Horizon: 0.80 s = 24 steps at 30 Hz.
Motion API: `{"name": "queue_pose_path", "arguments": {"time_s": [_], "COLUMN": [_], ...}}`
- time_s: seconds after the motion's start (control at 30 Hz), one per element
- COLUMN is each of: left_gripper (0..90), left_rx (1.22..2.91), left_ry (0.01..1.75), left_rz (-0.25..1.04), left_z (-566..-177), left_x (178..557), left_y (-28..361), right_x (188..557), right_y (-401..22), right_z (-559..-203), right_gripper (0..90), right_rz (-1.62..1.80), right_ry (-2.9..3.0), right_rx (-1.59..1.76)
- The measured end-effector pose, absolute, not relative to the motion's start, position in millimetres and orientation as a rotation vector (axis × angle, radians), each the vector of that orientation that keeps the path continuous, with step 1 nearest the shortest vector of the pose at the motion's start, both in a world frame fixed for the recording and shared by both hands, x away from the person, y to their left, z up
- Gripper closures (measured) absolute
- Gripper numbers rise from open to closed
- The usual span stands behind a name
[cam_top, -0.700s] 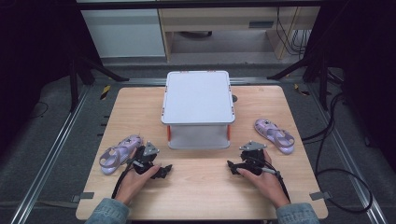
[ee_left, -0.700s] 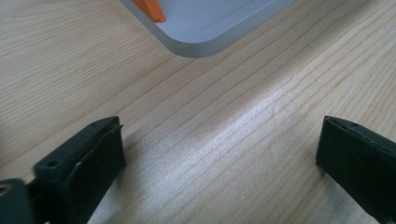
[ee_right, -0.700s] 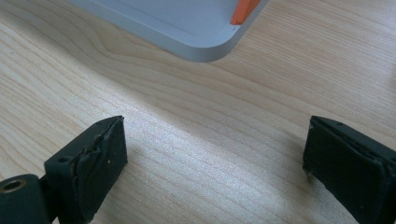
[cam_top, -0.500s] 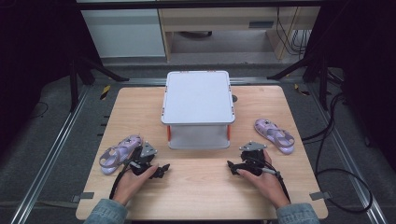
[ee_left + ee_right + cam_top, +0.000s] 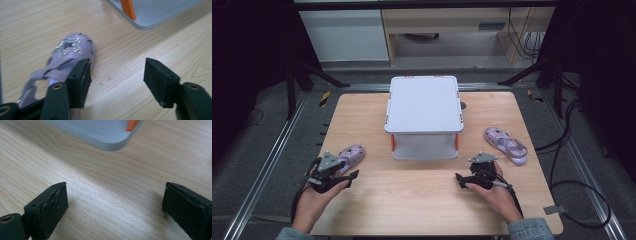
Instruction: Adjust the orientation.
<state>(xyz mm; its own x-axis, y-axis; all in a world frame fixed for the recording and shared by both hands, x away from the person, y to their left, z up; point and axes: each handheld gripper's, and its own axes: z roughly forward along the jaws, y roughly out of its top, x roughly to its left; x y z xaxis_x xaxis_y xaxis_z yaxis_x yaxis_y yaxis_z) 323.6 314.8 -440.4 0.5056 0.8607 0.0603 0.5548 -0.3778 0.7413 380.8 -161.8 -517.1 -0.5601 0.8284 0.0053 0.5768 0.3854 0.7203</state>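
A lilac child's sandal [image 5: 352,154] with a glittery star lies at the table's front left. My left gripper [image 5: 348,176] sits just in front of it. In the left gripper view the sandal [image 5: 71,48] lies behind the left jaw, and the gripper [image 5: 117,71] is open with only bare wood between its pads. A second lilac sandal [image 5: 506,145] lies at the right of the table. My right gripper [image 5: 462,180] rests to its left on the table. In its own view the right gripper [image 5: 115,195] stands open wide over bare wood.
A white two-level stand [image 5: 424,105] with orange posts takes up the middle of the wooden table [image 5: 412,200]. Its base corner [image 5: 155,12] lies ahead of the left gripper, and another corner [image 5: 100,130] lies ahead of the right. Cables trail off the right edge.
My left hand and gripper have shifted to the left, along the front of the left sandal. The right hand and both sandals have stayed put.
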Motion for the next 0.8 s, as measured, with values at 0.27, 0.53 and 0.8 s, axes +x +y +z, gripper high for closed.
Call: {"name": "queue_pose_path", "arguments": {"time_s": [0.27, 0.53, 0.8], "left_gripper": [56.8, 61.7, 65.1], "left_rx": [2.046, 2.032, 2.03], "left_ry": [1.241, 1.287, 1.319], "left_rz": [0.636, 0.57, 0.543], "left_z": [-431.0, -447.1, -458.1], "left_x": [318.4, 319.9, 339.0], "left_y": [350.6, 357.4, 356.3], "right_x": [380.8, 380.7, 380.7], "right_y": [-162.1, -162.1, -162.1], "right_z": [-517.3, -517.3, -517.3], "right_gripper": [6.6, 6.5, 6.6], "right_rz": [0.979, 0.979, 0.979], "right_ry": [2.295, 2.295, 2.295], "right_rx": [1.214, 1.212, 1.212]}}
